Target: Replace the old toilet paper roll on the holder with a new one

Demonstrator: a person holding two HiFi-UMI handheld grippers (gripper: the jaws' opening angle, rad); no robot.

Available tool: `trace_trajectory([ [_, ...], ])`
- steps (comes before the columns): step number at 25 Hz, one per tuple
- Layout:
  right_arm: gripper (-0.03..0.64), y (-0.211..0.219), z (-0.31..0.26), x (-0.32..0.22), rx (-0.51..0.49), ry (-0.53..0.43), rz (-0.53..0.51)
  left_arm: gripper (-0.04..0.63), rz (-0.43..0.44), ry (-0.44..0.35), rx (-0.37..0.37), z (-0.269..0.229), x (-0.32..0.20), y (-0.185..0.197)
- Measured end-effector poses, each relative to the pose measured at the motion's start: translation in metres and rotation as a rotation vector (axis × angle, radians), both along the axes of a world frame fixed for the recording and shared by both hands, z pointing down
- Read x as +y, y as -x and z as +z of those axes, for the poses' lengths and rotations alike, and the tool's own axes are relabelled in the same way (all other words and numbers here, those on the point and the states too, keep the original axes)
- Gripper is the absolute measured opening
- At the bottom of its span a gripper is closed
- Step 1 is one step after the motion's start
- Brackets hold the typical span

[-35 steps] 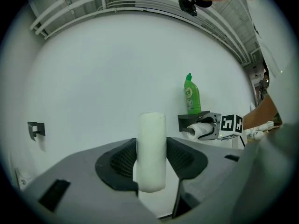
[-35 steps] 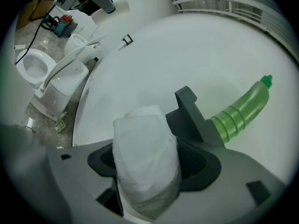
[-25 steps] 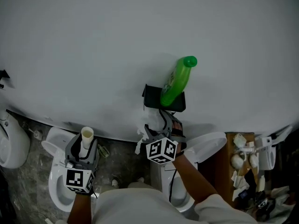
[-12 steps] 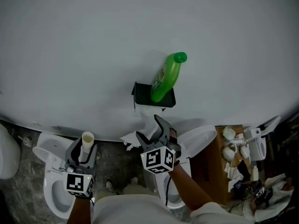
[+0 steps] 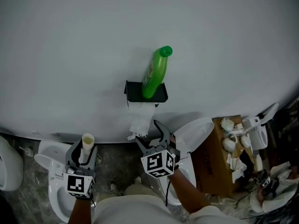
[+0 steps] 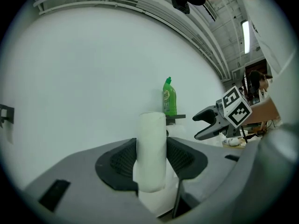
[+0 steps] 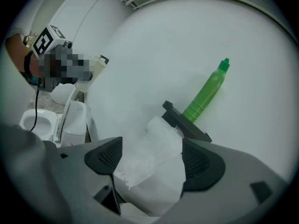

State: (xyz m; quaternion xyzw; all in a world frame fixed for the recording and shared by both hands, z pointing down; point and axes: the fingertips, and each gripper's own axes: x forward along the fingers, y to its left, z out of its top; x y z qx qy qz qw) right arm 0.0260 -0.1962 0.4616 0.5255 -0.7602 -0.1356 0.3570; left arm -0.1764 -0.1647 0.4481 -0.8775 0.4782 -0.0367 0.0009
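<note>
Left hand-held gripper (image 5: 84,147): at 7 o'clock in the head view, pinching a cardboard tube (image 5: 87,142) that stands upright between its pads, with its top end clear above them.
Tube handling: bare of paper, so probably the spent core. It looks light and hollow and would dent under a hard squeeze. A mild grip across the lower body, as here, should do.
Right hand-held gripper (image 5: 146,130): at 6 o'clock, jaws spread and nothing pinched. Its own view looks through the gap at the paper, and the pads do not press on it.
Paper (image 5: 139,118): white and crumpled, hanging with a torn tail just beyond those tips, at their 12 o'clock. It is soft and tears easily, so the round body is the safer hold, not the loose tail. Whether a full roll sits there I cannot tell.
Holder (image 5: 134,90): black, fixed to the wall near the picture's centre, directly above the paper.
Bottle (image 5: 155,73): green, standing on the holder and leaning toward 1 o'clock. A knock could tip it.
Wall (image 5: 70,55): plain, smooth, white.
Floor (image 5: 114,158): grey and mottled.
Room: a toilet (image 5: 52,181) at 7 o'clock, another toilet's raised lid (image 5: 196,133) at 4 o'clock, and a cardboard box (image 5: 210,164) of white fittings beside it.
</note>
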Motion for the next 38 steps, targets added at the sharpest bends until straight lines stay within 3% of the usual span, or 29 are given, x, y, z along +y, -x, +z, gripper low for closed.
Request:
trace_trajectory([
  [11,0.363,-0.043,-0.025,0.011,-0.317,0.003,0.101,0.201,0.000,-0.054,-0.046,-0.028,0.000,0.000],
  [12,0.343,-0.050,-0.028,0.013,-0.331,-0.006,0.115,0.201,0.000,-0.055,-0.046,-0.029,-0.001,-0.001],
  [14,0.233,-0.066,-0.033,0.016,-0.351,-0.026,0.146,0.201,-0.002,-0.056,-0.044,-0.032,-0.002,-0.005],
  [22,0.121,-0.120,-0.041,0.015,-0.459,-0.042,0.237,0.201,-0.006,-0.087,-0.033,-0.047,-0.013,-0.025],
  [27,0.002,-0.138,-0.052,0.010,-0.529,-0.060,0.242,0.201,-0.012,-0.103,-0.043,-0.061,-0.016,-0.034],
  [38,0.000,-0.196,-0.092,0.033,-0.717,-0.146,0.252,0.201,-0.103,-0.121,-0.019,-0.076,-0.019,-0.015],
])
